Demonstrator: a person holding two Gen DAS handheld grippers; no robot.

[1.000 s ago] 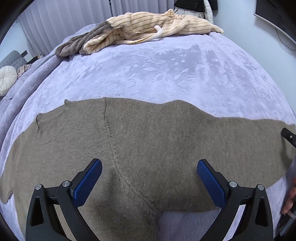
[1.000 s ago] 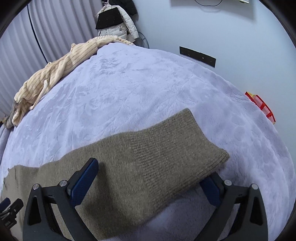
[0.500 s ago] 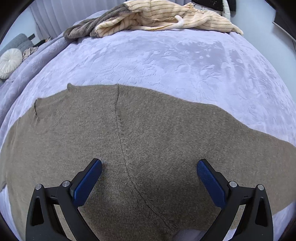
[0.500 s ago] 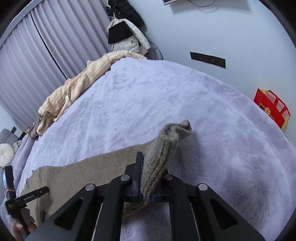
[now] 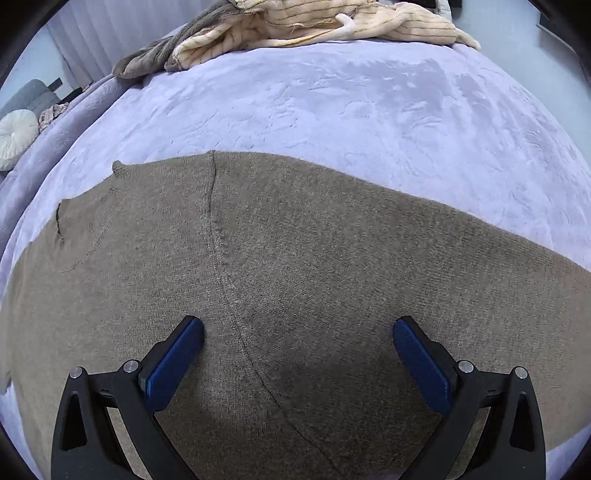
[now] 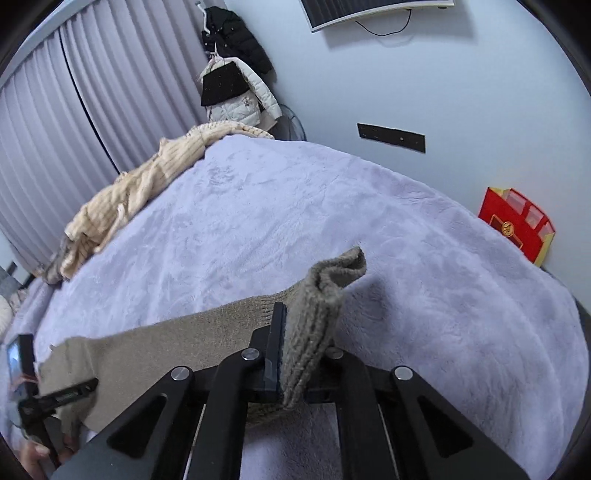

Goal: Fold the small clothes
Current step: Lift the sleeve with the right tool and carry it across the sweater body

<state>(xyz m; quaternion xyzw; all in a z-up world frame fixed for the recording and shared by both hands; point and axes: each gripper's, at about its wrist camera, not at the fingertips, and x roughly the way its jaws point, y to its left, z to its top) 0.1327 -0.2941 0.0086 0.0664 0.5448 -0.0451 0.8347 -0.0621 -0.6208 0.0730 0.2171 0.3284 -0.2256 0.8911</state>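
Lilac plush bedspread (image 5: 332,110) carries the taupe knitted sweater (image 5: 295,277), spread flat; dragging its sleeve could rumple both. The right gripper (image 6: 295,354) is clamped on the ribbed cuff (image 6: 325,295), which might slip out, while the left gripper (image 5: 297,354) hovers wide, pinning nothing.

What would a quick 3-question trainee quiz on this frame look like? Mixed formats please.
1. True or false: the left gripper is shut on the brown sweater.
2. Which part of the sweater does the right gripper hold? A) collar B) ribbed cuff C) hem
3. Fill in: the cream striped garment lies at the ___ edge of the lilac blanket.

Key: 1 false, its jaws are open above the sweater; 2 B; 3 far.
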